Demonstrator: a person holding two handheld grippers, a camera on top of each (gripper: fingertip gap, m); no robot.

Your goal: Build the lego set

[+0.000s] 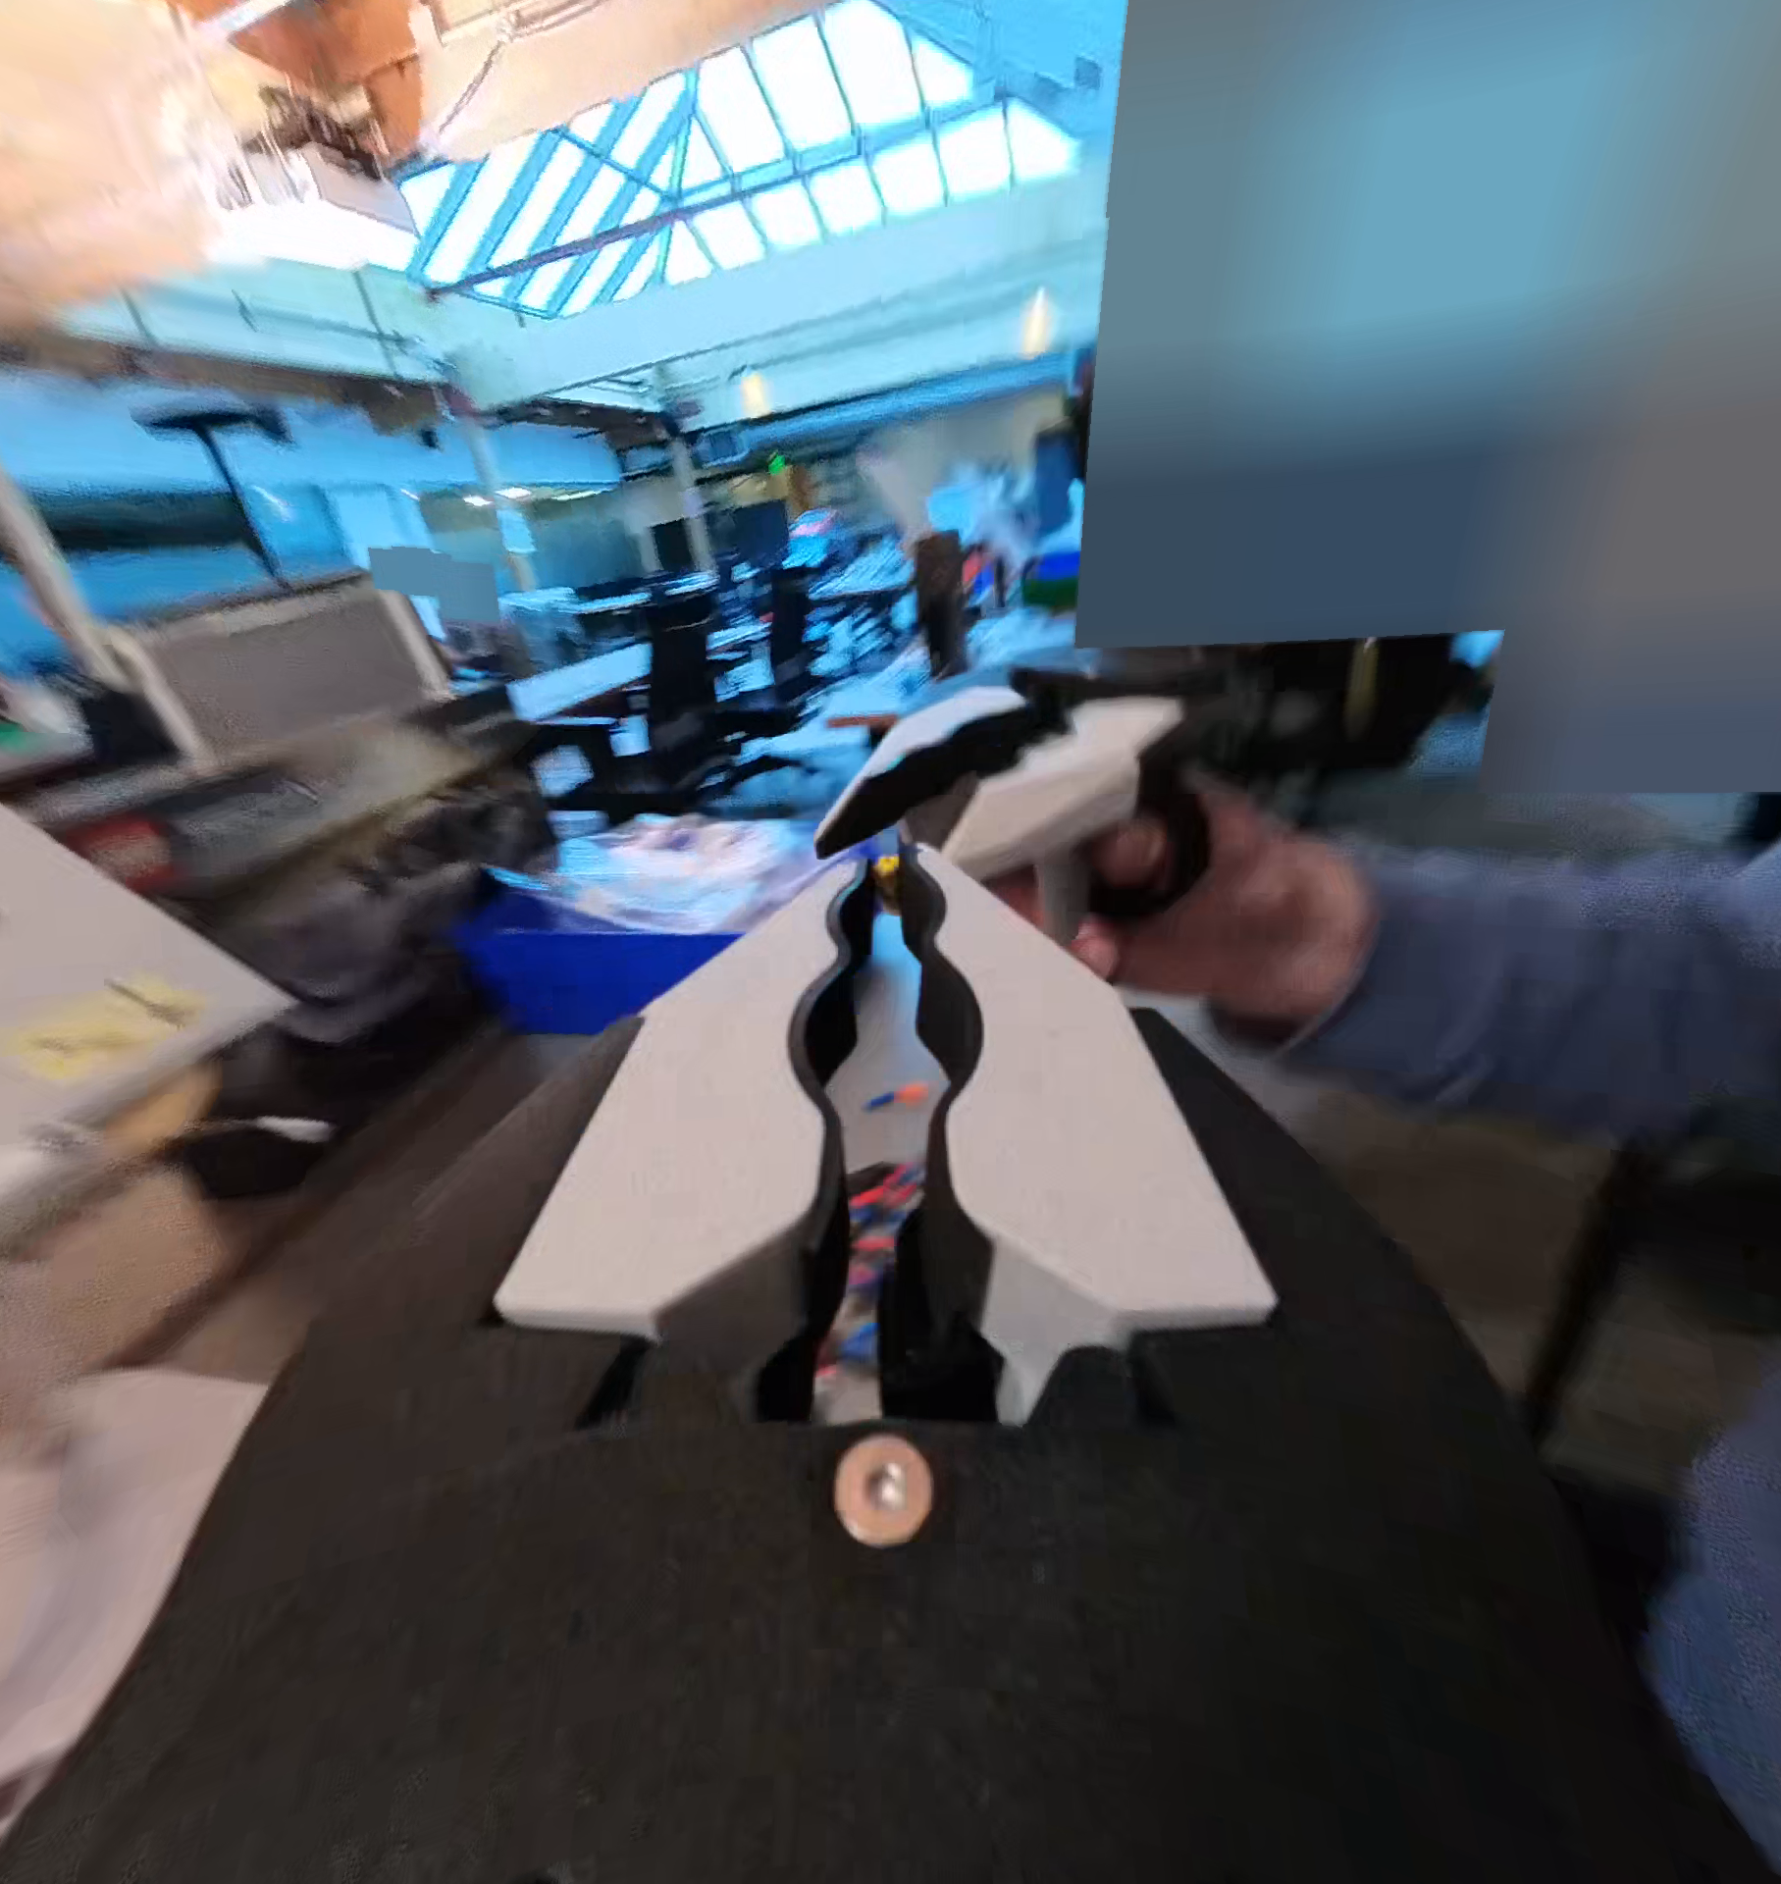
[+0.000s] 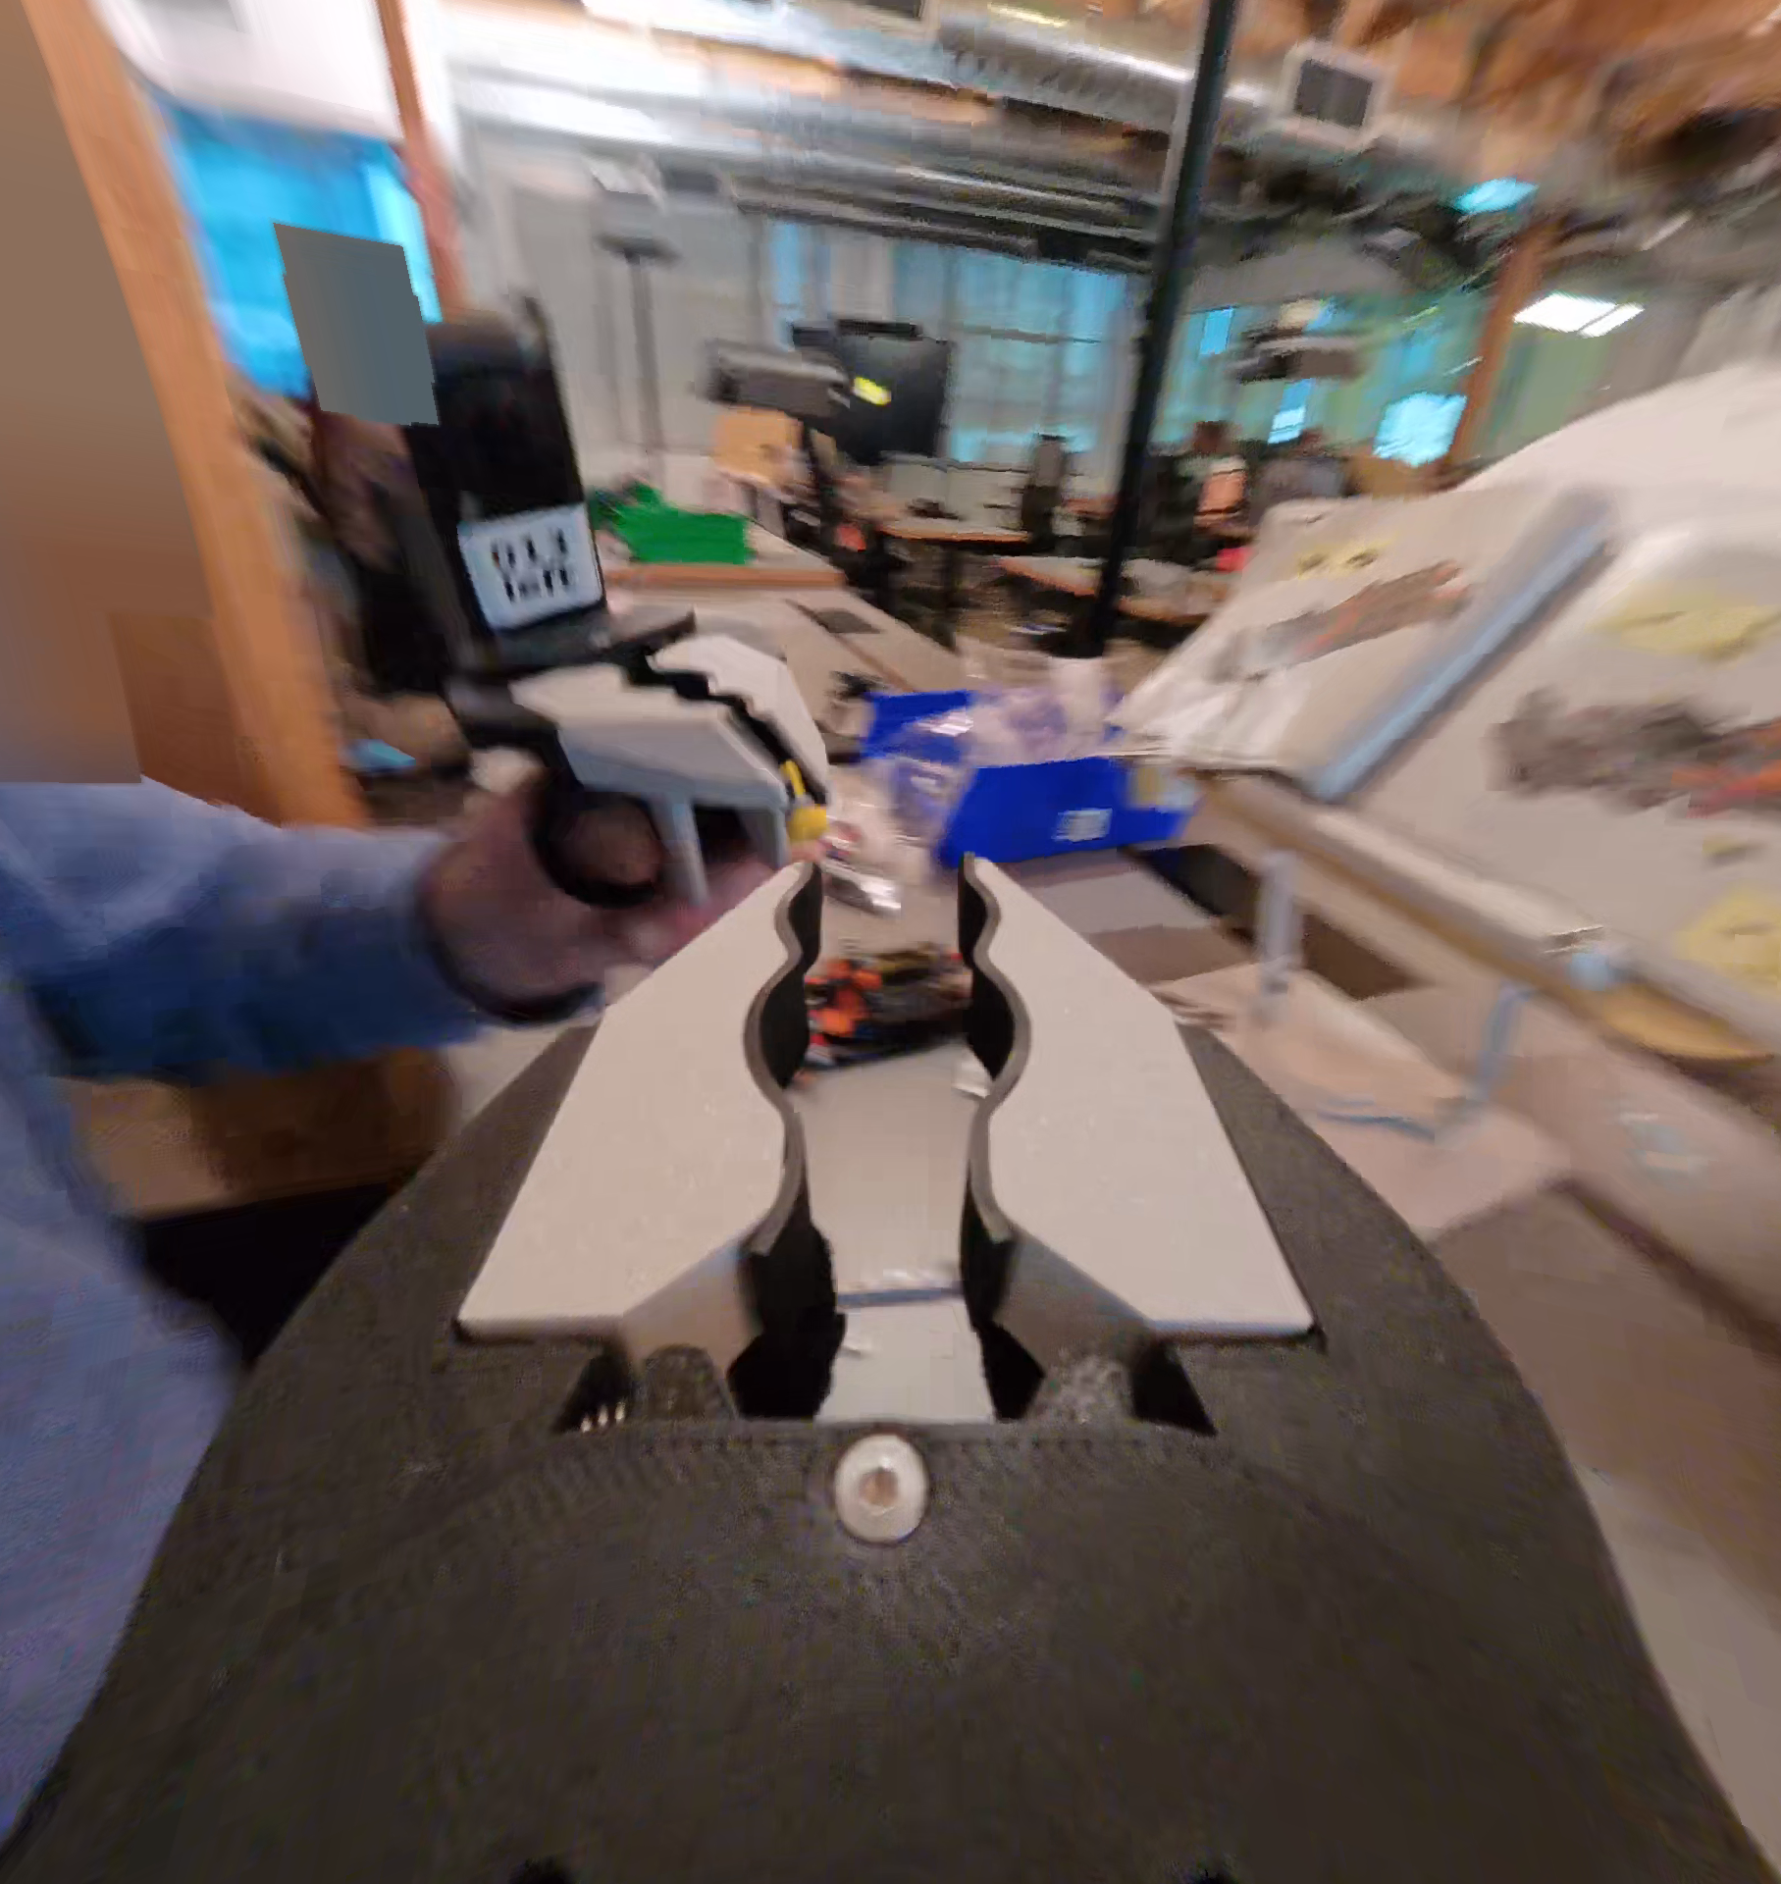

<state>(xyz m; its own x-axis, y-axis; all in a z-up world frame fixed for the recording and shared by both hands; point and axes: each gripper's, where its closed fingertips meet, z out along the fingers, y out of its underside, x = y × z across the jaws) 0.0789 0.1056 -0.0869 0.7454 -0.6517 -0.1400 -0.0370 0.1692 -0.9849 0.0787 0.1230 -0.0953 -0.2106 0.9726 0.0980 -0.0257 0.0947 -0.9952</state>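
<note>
My left gripper (image 1: 888, 869) is shut on a small yellow lego piece (image 1: 887, 873) pinched at its fingertips, held up above the table. The right wrist view shows this gripper (image 2: 809, 790) from the side with the yellow piece (image 2: 802, 807) at its tip. My right gripper (image 2: 891, 879) is open and empty, its left fingertip just below and right of that yellow piece. The left wrist view shows the right gripper (image 1: 871, 805) just above my left fingertips. A pile of loose lego pieces (image 2: 886, 994) lies on the table below; it also shows in the left wrist view (image 1: 881, 1213).
A blue bin (image 2: 1049, 816) with clear plastic bags stands behind the pile, also in the left wrist view (image 1: 580, 958). A slanted white stand with open instruction pages (image 2: 1375, 622) is at the right. A person's hand in a blue sleeve (image 1: 1477, 979) holds each gripper. Both views are blurred.
</note>
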